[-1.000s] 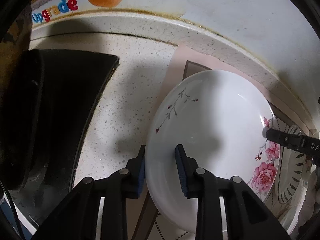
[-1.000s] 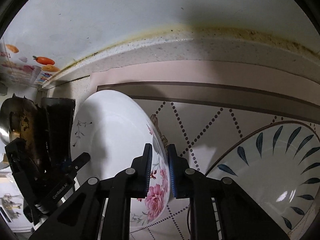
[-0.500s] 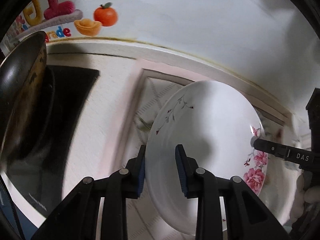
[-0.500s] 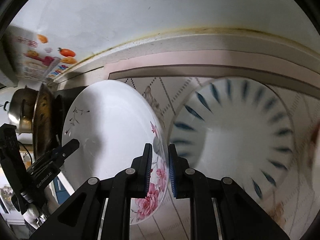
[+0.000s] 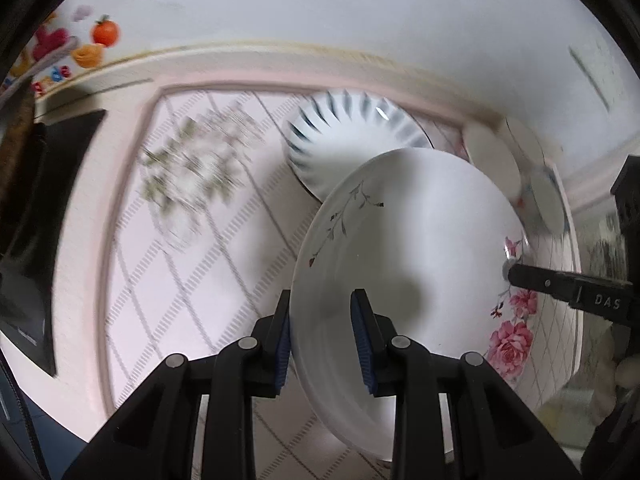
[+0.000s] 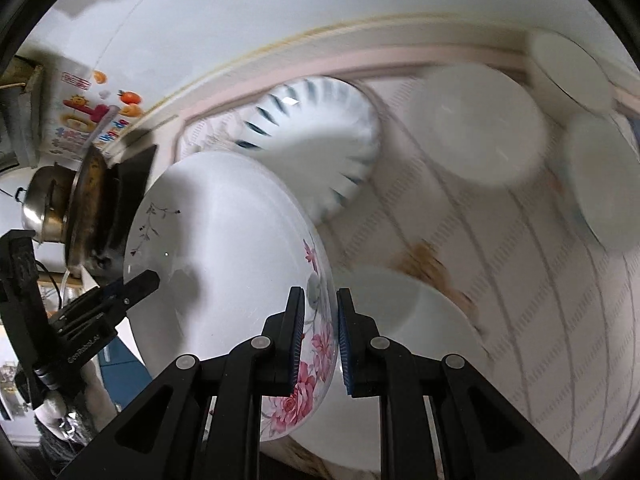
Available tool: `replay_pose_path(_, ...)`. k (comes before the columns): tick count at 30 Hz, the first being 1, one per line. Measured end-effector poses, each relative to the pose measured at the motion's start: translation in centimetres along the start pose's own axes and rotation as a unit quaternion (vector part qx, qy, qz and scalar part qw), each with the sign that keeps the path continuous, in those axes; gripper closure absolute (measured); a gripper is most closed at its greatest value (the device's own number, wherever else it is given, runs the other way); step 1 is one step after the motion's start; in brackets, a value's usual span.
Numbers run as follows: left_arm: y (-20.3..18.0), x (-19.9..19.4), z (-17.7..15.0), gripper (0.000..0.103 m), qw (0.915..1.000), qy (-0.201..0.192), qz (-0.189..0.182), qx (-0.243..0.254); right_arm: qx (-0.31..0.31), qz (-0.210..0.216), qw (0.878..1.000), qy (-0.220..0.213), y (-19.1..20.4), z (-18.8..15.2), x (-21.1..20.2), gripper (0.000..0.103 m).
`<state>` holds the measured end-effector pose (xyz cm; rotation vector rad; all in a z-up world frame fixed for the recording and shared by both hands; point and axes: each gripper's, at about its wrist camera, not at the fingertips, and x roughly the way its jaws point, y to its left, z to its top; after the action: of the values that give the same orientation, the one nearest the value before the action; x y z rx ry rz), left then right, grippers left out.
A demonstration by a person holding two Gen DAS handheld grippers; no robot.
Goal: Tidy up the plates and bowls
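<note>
Between the jaws of our left gripper point(image 5: 322, 334) sat the near rim of the flowered plate point(image 5: 416, 256), the blue pads pinching it from both sides. Our right gripper point(image 6: 320, 340) pinched the opposite rim, right at the pink roses, so we held the plate point(image 6: 224, 264) off the mat between the two tools, tilted on edge. From the left wrist, the right gripper's tip point(image 5: 532, 276) showed at the far right rim of the plate.

Beyond the left jaws and past the plate stood a bowl with blue streaks point(image 5: 348, 136) on the patterned mat point(image 5: 168, 264). From the right wrist the same bowl point(image 6: 320, 132) lay just beyond the plate, ahead of the jaws. To the right of those jaws lay several plain white dishes point(image 6: 476, 120), too smeared by blur for us to tell plates from bowls or count them surely. One white dish point(image 6: 404, 312) lay just past the right-hand jaw, partly hidden by it. Left of the jaws, a dark pan point(image 6: 88, 200) and a steel pot point(image 6: 40, 200) were partly cut off. The plate's lower edge was hidden behind both grippers.
</note>
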<state>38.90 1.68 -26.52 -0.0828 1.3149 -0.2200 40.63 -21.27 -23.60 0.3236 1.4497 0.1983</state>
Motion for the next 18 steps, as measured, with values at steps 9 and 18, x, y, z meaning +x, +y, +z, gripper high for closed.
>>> replay_pose_path(9,-4.7,3.8,-2.6,0.078,0.9987,0.041,0.022,0.023,0.021,-0.019,0.999,0.030,-7.0,-4.7,0.9,0.085)
replay_pose_path(18,-5.8,5.4,-3.3,0.078,0.9969,0.056,0.044,0.033,0.024,-0.023,0.998,0.044,-8.9,-6.1,2.8,0.085)
